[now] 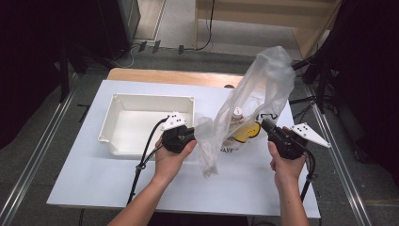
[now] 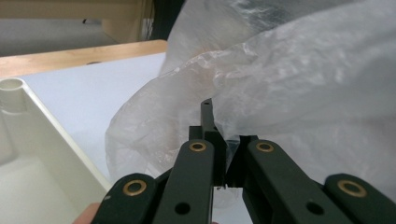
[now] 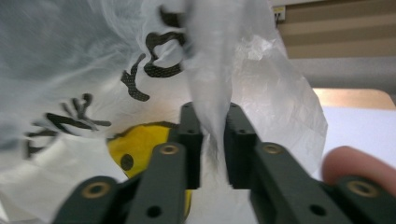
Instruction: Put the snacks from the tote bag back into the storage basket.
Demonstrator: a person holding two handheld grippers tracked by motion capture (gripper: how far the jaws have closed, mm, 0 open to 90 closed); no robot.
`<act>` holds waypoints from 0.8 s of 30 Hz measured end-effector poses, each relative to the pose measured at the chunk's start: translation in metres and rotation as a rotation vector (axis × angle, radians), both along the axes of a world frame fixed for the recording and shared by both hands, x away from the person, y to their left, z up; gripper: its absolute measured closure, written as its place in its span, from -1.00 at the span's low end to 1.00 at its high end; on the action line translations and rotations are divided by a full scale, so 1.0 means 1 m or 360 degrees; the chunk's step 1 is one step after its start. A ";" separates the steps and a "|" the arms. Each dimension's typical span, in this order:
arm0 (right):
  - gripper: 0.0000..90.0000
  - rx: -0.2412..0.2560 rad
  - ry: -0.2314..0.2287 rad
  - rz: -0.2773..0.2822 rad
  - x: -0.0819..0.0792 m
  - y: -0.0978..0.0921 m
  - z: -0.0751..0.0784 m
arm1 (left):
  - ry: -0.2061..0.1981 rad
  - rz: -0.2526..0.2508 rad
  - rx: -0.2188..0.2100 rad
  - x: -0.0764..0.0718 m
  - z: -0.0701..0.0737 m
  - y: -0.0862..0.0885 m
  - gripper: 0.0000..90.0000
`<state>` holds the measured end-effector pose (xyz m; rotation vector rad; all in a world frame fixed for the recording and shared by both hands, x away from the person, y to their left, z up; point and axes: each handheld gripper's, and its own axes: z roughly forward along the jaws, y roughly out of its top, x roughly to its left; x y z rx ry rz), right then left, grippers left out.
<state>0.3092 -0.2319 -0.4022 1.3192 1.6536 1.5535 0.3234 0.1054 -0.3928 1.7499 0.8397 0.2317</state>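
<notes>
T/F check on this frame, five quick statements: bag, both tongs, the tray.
1. Both tongs grip the plastic bag. True: the left tongs and the right tongs each pinch film.
2. The white tray holds the bag. False: the bag is beside it, and no items show in the tray.
3. The bag is opaque black. False: it is translucent with black print.
4. Something yellow shows through the bag. True.
5. The tray sits on the person's right. False: it is on the left.

Thin crinkly translucent plastic bag (image 1: 256,89)
</notes>
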 end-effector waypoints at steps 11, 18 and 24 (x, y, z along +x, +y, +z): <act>-0.49 0.0047 -0.0194 0.0024 -0.017 0.006 0.039 | 0.0055 0.0012 0.0025 0.002 -0.007 -0.005 1.00; -0.87 0.0085 -0.0226 -0.0073 -0.012 0.018 0.061 | 0.0060 -0.0040 0.0091 -0.002 -0.014 -0.007 1.00; -0.24 0.0168 -0.0083 0.0023 0.010 0.018 0.048 | 0.0063 -0.0082 0.0103 -0.003 -0.017 -0.010 1.00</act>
